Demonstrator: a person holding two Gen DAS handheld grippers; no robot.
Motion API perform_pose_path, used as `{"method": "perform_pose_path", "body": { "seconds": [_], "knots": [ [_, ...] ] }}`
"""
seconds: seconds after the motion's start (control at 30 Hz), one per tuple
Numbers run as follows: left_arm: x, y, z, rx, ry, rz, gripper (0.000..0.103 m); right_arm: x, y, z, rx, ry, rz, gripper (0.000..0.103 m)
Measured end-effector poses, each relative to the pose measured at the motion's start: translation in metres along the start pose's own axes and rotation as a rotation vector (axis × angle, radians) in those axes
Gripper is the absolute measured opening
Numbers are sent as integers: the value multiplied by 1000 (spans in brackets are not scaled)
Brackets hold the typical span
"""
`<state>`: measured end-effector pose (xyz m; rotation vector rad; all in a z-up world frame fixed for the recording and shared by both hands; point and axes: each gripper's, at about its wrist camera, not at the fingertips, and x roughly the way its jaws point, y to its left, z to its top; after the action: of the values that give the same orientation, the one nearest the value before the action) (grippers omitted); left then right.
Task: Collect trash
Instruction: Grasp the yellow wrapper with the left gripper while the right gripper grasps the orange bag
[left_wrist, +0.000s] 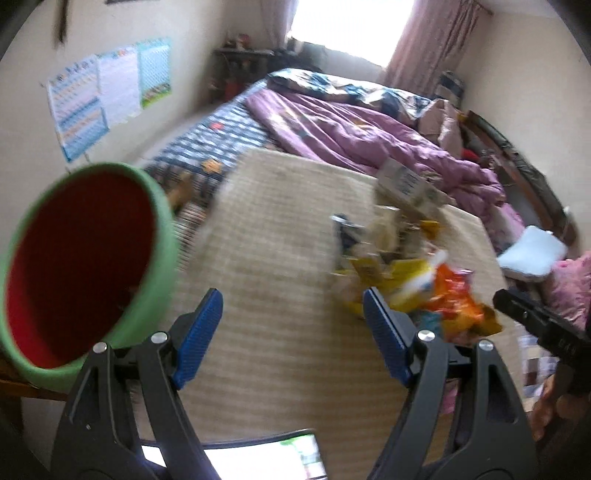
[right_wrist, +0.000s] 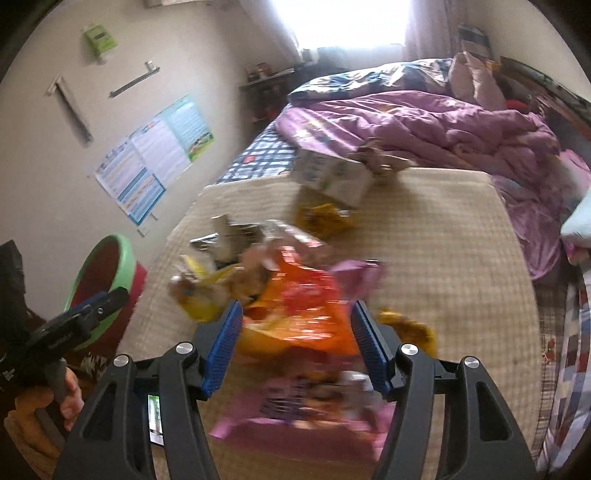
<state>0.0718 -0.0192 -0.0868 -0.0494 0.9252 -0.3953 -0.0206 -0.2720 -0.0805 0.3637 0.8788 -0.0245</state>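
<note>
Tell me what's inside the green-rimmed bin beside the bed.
The green-rimmed bin shows only its bare red inner wall in the left wrist view; no trash is visible. Its bottom is hidden in shadow and behind the near rim.

Your two wrist cameras looked steeply down, close over the bed (left_wrist: 280, 229); both shared the trash pile (right_wrist: 295, 295) and green bin (left_wrist: 88, 266).

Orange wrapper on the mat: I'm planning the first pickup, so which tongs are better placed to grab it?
The right tongs. The orange wrapper lies between their open blue pads. The left tongs are open over bare mat, with the wrapper off to their right, nearer the bin.
</note>
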Motion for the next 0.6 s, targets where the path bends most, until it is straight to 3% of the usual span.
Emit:
{"method": "perform_pose_path", "body": {
  "seconds": [0.13,0.47,0.5,0.53,0.6],
  "knots": [
    [28,-26,0,-7,52,6,75,-8,-18,-2,6,-6,21,59],
    [63,-35,4,-174,133,-61,80,-3,-32,3,-3,18,79,59],
    [66,-34,4,-185,143,-64,73,-3,-33,3,-5,20,84,59],
    [68,-34,3,-199,153,-67,58,-2,-35,3,-5,22,88,59],
    [70,-32,2,-215,168,-72,43,-2,-37,3,-3,21,93,59]
  ]
}}
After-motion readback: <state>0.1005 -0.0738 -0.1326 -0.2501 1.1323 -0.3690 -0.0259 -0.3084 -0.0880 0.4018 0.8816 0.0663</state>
